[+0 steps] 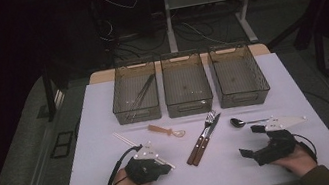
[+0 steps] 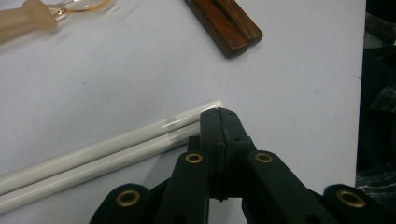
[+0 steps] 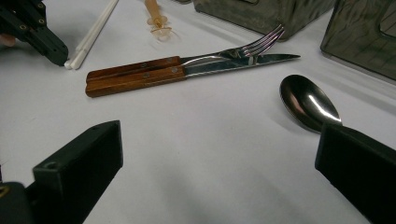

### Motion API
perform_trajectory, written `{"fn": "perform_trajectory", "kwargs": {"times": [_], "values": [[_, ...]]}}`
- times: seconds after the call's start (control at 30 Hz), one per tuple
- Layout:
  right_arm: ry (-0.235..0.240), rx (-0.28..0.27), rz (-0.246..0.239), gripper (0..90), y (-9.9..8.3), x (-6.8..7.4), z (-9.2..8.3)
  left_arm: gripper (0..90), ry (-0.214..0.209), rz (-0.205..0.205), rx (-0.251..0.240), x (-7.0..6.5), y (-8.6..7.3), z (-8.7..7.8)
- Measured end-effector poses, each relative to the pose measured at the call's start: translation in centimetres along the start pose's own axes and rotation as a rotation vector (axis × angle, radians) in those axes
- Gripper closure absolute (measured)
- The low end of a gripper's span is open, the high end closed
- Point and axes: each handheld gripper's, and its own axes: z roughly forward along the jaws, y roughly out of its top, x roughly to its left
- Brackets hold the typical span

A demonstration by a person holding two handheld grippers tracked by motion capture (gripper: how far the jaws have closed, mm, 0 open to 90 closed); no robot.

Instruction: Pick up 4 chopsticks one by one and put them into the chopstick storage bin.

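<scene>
Closed left tongs (image 2: 219, 122) touch white chopsticks (image 2: 107, 151); right tongs (image 3: 219, 154) gape empty; we judge sorting barely begun, most cutlery outside bins (image 1: 189, 99).

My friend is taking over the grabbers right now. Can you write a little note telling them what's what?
Left gripper: shut and empty, tips beside the end of the white chopsticks.
Right gripper: open and empty, near the spoon.
On the table: fork, knife, amber spoon.
Done: dark chopsticks lie in the left bin.
Left: probably sorting the rest into bins.
</scene>
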Motion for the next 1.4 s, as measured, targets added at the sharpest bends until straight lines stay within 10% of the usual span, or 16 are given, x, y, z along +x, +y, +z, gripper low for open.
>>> {"fn": "perform_trajectory", "kwargs": {"times": [1.4], "values": [[-0.001, -0.002, 0.003, 1.1, 0.0, 0.0, -0.1, 89.5, 0.045, -0.016, -0.035, 1.9, 2.5, 2.3]]}}
